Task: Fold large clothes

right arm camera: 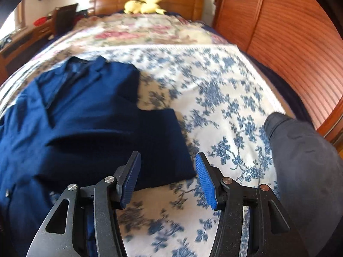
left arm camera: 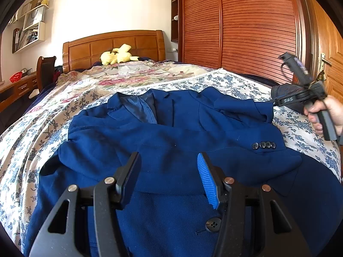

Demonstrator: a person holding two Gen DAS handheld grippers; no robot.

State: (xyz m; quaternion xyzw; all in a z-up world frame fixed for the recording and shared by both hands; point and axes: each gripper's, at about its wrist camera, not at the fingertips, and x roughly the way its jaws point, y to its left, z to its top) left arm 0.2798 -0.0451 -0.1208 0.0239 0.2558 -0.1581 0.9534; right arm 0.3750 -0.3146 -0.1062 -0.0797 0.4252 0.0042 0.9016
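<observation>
A dark blue suit jacket lies front up on the bed, collar toward the headboard, one sleeve with cuff buttons folded across its body. My left gripper is open and empty, hovering over the jacket's lower front. In the right wrist view the jacket lies left of centre, blurred by motion. My right gripper is open and empty above the jacket's right edge and the bedspread. The right gripper also shows in the left wrist view, held in a hand at the far right.
The bed has a blue floral bedspread and a pink floral quilt behind it. A yellow plush toy lies by the wooden headboard. A slatted wardrobe stands to the right. A dark trouser leg is at the right.
</observation>
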